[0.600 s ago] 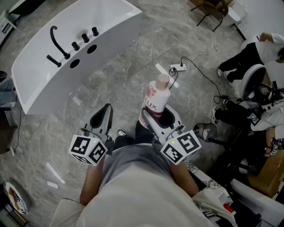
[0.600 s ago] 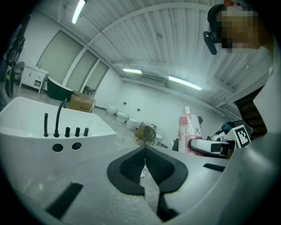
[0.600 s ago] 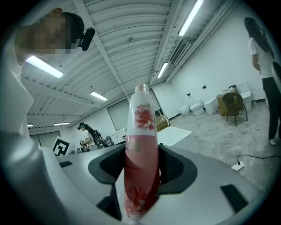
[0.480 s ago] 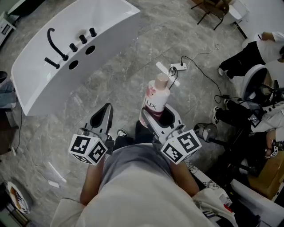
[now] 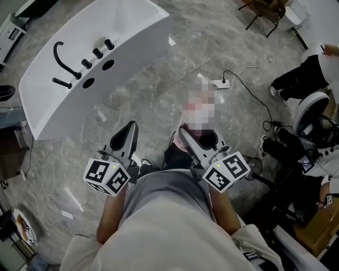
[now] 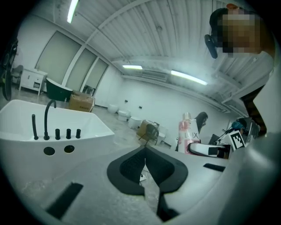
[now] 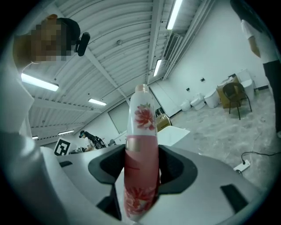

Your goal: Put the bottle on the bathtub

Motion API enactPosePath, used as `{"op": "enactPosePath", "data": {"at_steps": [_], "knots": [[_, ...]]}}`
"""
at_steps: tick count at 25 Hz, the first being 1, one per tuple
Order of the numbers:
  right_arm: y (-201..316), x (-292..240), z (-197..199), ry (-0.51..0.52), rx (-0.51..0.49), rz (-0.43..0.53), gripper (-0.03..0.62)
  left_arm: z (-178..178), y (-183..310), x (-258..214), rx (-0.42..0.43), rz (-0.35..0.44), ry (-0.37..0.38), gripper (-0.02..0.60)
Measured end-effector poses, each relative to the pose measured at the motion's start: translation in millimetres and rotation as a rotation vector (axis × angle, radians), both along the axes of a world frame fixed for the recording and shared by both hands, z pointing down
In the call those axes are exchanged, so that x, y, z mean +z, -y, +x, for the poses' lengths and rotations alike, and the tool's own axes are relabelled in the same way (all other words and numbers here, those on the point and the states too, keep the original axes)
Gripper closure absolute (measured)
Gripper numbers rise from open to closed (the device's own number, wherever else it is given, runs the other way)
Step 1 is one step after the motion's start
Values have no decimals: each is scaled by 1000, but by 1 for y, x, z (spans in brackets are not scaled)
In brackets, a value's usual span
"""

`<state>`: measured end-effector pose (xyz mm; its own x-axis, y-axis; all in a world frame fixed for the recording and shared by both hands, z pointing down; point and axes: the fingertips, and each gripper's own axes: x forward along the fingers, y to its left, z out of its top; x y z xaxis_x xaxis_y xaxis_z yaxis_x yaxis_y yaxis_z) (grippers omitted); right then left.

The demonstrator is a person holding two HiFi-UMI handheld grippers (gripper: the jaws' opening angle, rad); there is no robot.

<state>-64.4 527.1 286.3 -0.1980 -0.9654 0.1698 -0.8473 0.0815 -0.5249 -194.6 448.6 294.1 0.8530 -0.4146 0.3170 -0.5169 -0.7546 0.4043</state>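
Right gripper view: pinching upright pink bottle (image 7: 141,127) in right gripper (image 7: 141,173) jaws; left gripper (image 6: 145,167) jaws pressed together, empty; white bathtub (image 5: 135,32) upper left in head view

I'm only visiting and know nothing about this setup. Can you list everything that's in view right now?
bathtub: one, white, on the floor, upper left of the head view
faucet: one, black, on the bathtub's deck
knobs: three, black, in a row beside the faucet
bottle: one, pink and white with flowers, upright in the right gripper
power strip: one, white, on the floor beyond the bottle
chair: one, dark, top right
another person: one, dark trousers, right edge
left gripper: one, grey with black pads, jaws together, empty
right gripper: one, same colours, closed on the bottle
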Motion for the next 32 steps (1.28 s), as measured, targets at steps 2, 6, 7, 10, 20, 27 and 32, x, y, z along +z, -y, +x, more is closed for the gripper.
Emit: {"op": "enactPosePath", "data": {"at_steps": [2, 6, 7, 10, 20, 27, 32], "knots": [[4, 3, 18, 5, -9, 0, 370, 15, 4, -1, -7, 11, 6, 574], [8, 8, 51, 8, -37, 1, 370, 47, 9, 1, -27, 23, 18, 574], [9, 8, 58, 8, -46, 2, 370, 53, 10, 1, -38, 22, 20, 574], [15, 8, 73, 6, -74, 8, 370, 65, 17, -3, -71, 20, 20, 574], [48, 6, 95, 15, -136, 37, 370, 79, 35, -2, -123, 2, 45, 574], [86, 6, 97, -5, -160, 26, 372, 75, 68, 9, -141, -26, 22, 574], [128, 3, 101, -6, -190, 11, 372, 83, 113, 16, -140, -31, 19, 574]]}}
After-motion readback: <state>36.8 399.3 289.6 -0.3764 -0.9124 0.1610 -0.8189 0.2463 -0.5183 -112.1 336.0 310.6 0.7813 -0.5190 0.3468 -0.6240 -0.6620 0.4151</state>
